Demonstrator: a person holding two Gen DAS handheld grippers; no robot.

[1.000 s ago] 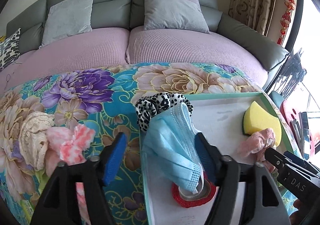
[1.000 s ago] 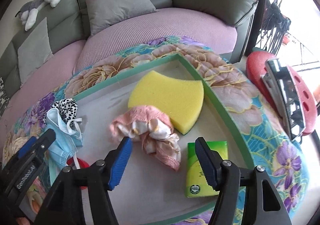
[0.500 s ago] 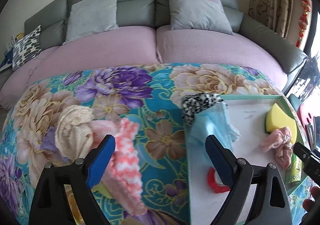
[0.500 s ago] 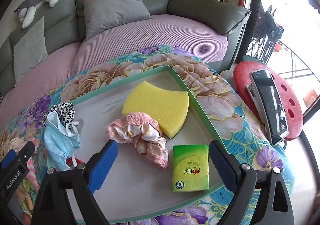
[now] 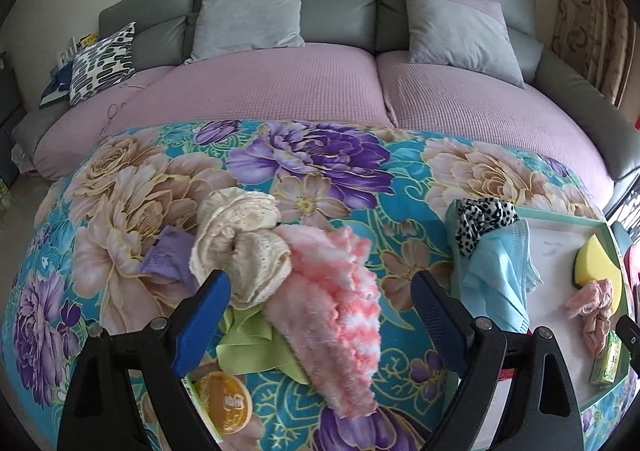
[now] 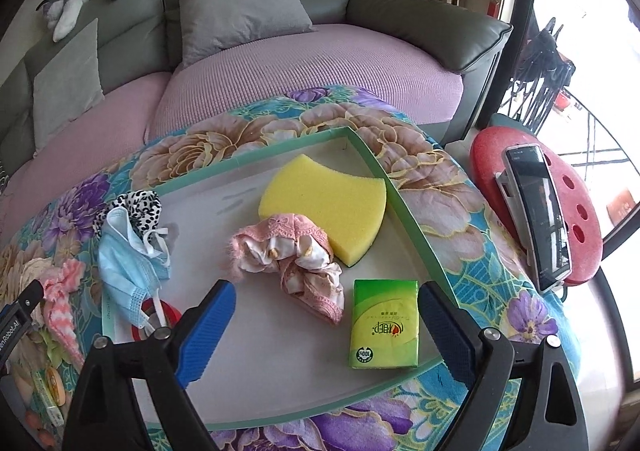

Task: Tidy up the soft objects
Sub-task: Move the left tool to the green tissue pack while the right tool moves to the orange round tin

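Left gripper (image 5: 320,301), spread and empty, is hovering over the pink fluffy cloth (image 5: 332,307) outside the tray (image 6: 404,207); right gripper (image 6: 326,315) is idling spread (nothing held). Risk: snagging the cream lace (image 5: 244,243) touching it.

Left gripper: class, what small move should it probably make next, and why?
Probably ease the left gripper forward onto the pink-and-white fluffy cloth. Its jaws are open and empty, that cloth lies between them on the floral blanket, outside the tray.
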